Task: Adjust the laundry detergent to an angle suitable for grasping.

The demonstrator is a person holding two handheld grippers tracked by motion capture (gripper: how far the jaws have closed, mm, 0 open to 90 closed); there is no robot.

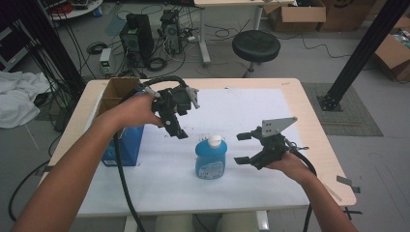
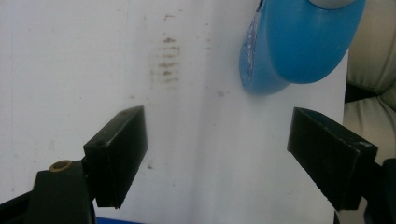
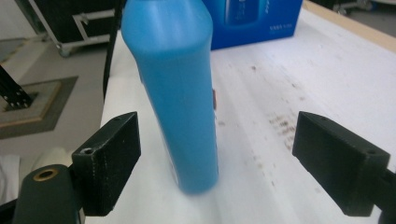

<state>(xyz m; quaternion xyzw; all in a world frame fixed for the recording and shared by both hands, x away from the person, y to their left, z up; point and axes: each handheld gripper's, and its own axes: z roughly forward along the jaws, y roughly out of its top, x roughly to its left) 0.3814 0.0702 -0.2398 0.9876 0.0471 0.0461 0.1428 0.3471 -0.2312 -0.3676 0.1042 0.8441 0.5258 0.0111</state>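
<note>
Standing upright near the middle of the white sheet (image 1: 251,116) on the table (image 1: 309,111), the blue bottle (image 1: 211,159) with its white cap (image 1: 215,141) rested free, touched by neither gripper. The right gripper (image 1: 243,148) sat just right of it, aimed left at its side, jaws spread as wide as they go and empty; in the right gripper view the bottle (image 3: 180,93) rose ahead between the two black pads (image 3: 109,161) without contact, which suggested a release or a lining-up for a side grasp. The left gripper (image 1: 180,131) hung above the sheet, to the far left of the bottle, pointing down, jaws also wide and holding nothing; its own view looked down on the sheet with the bottle (image 2: 299,42) off to the upper right, outside the jaw gap, so this hand seemed to be waiting clear. A blue box (image 1: 126,145) stood at the left edge of the table, partly behind the left forearm, with an open carton (image 1: 116,89) beyond it.

The bottle's cap and top were cut off in both gripper views, its label print was too small to read, and its base was blurred in the right gripper view. Brown smudges (image 3: 285,126) on the sheet could not be identified
</note>
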